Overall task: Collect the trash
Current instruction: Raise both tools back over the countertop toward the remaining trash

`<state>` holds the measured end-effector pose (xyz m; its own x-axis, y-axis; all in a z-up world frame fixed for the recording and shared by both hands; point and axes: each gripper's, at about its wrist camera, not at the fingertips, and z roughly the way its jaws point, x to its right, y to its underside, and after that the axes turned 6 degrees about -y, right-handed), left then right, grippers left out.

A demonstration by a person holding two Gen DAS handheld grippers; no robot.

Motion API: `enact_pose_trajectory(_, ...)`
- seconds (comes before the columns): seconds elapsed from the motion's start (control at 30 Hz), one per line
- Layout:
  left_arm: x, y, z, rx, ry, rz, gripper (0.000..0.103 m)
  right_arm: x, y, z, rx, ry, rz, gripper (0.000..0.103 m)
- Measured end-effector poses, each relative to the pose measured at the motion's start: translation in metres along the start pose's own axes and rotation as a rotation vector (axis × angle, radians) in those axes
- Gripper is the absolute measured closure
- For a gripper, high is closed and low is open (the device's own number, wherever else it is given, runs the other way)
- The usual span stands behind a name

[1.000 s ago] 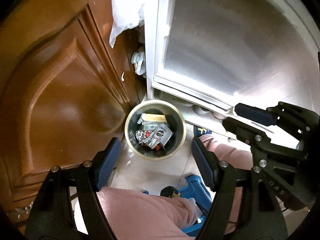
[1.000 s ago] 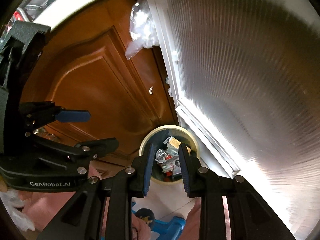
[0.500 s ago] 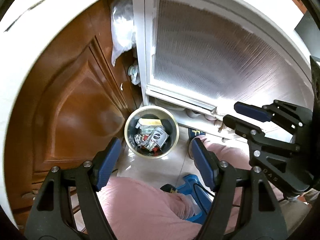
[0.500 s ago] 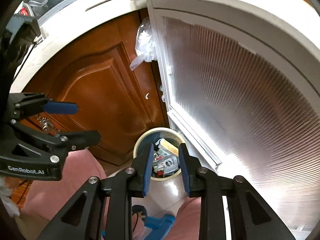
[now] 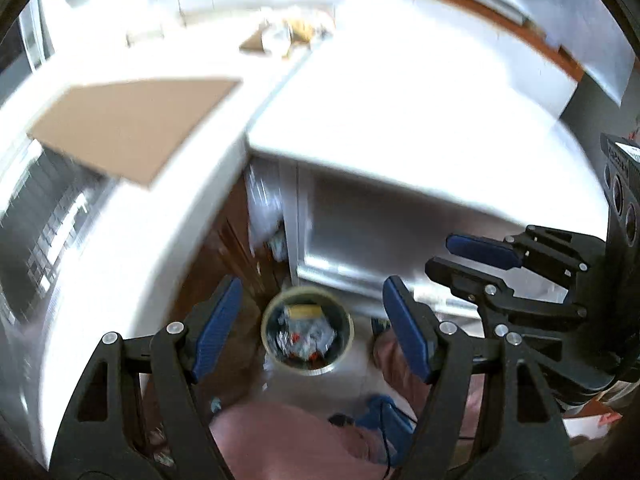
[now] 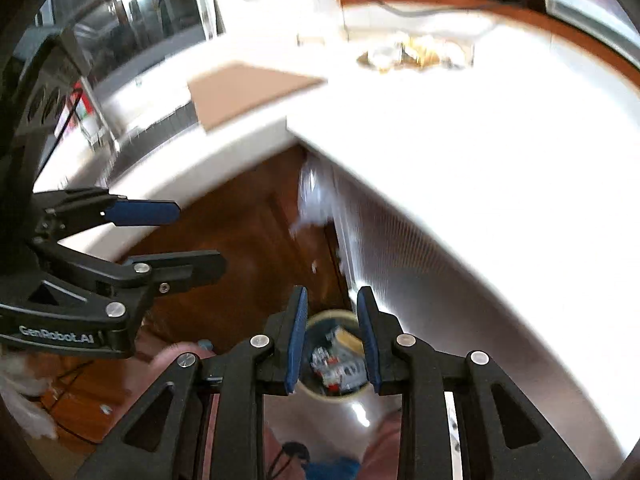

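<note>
Blurred litter [image 5: 292, 32] on countertop [image 5: 400, 92]

**Surfaces and finishes from my two wrist views**

I see the bin [image 5: 307, 330] as a smooth, pale-rimmed tub, with crinkled shiny wrappers and paper scraps inside. The cabinet door [image 6: 248, 264] is glossy varnished brown wood. Next to it, the ribbed panel [image 6: 404, 252] looks like frosted, finely grooved plastic or glass; I cannot tell which. The countertop [image 5: 400, 120] is white, smooth and glaring. A flat cardboard sheet [image 5: 128, 124] on it is matt brown. My left gripper [image 5: 312, 328] and right gripper [image 6: 332, 336] are matt black plastic with bright metal screws and blue textured pads [image 5: 406, 330]. The floor tile [image 6: 352, 412] is polished and reflective. My trousers [image 5: 288, 440] are soft pink cloth.
</note>
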<state>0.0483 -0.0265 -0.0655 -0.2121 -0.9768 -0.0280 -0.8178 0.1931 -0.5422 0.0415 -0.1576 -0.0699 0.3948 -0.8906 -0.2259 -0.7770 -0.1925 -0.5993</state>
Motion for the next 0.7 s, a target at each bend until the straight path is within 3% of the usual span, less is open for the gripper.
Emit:
enact_pose_trajectory(0.17, -0.016, -0.050, -0.020, 0.076, 0.008, -0.030, 0.033, 0.003, -0.047, -0.027, 0.065, 0.004, -0.023, 0.077)
enact_pose_trajectory(0.33, -0.022, -0.100, -0.024, 0.134, -0.034, -0.024, 0.033, 0.020, -0.096, -0.040, 0.116, 0.017, -0.013, 0.072)
enact_pose_trajectory(0.53, -0.037, -0.156, -0.014, 0.138, -0.018, -0.086, 0.033, 0.054, -0.158, -0.048, 0.166, 0.048, -0.011, 0.069)
enact_pose_trajectory(0.7, -0.050, -0.202, 0.017, 0.108, 0.008, -0.182, 0.033, 0.098, -0.207, -0.036, 0.181, 0.060, 0.031, 0.068)
